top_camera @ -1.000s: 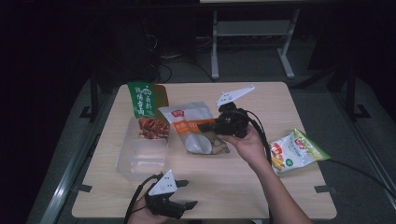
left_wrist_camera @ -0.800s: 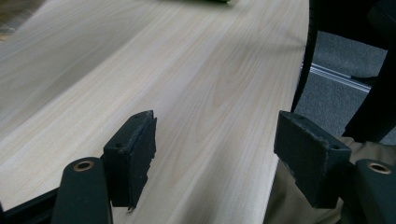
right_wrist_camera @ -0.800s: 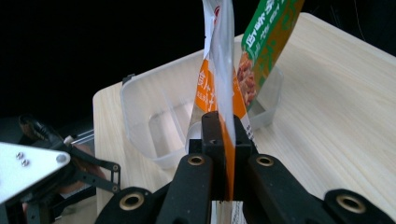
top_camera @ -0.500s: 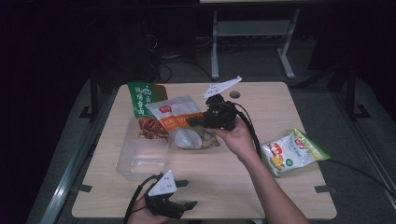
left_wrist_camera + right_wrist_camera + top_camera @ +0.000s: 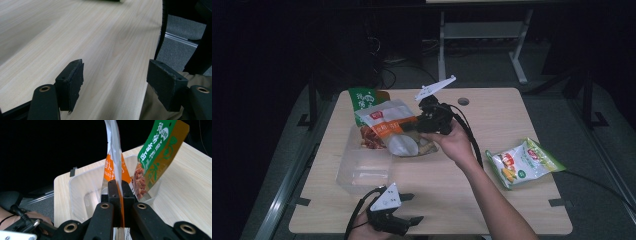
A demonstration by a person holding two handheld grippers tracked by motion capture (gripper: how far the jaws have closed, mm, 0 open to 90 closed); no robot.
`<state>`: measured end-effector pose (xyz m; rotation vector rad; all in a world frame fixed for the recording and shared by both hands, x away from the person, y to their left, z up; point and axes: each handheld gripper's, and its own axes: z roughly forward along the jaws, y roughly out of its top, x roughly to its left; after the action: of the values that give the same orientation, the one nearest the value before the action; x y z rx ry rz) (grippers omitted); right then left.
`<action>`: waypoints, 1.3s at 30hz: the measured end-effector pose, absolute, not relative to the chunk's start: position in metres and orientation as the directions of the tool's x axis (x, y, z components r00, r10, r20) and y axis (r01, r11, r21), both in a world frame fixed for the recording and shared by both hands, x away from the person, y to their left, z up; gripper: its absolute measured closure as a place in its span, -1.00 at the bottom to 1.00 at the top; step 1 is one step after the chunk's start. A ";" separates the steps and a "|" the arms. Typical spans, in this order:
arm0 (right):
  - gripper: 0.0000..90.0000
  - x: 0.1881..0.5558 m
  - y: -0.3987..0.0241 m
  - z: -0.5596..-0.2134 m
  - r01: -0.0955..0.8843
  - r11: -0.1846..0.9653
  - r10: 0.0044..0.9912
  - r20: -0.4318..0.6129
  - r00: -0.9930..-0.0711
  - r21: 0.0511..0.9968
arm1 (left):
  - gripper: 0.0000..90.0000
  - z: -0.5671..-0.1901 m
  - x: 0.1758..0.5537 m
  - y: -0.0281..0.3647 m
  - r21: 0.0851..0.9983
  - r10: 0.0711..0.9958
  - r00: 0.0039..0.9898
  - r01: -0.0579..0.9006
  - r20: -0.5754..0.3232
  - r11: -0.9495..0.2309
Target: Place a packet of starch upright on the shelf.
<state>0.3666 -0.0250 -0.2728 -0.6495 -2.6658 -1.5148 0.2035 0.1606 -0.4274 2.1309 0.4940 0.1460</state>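
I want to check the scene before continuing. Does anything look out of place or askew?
Nothing is spilled or damaged. The green snack bag leans tilted against the far end of the clear container instead of lying flat. The right gripper holds the orange and white pouch over that container. Another snack bag lies apart near the table's right edge.

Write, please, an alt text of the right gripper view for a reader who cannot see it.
The right gripper has its black fingers shut on the edge of an orange and white snack bag, held above a clear plastic container. A green and yellow snack bag leans in the container on a light wooden table.
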 end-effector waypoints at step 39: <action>1.00 0.390 0.068 -0.284 0.344 0.462 0.280 0.234 -0.931 0.817 | -0.34 -0.428 0.205 0.164 0.811 0.397 0.916 0.278 -0.062 -0.514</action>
<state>0.3901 0.0683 -0.2838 -0.5624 -2.6287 -1.4938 0.2046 0.1637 -0.4280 2.1426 0.4806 0.1622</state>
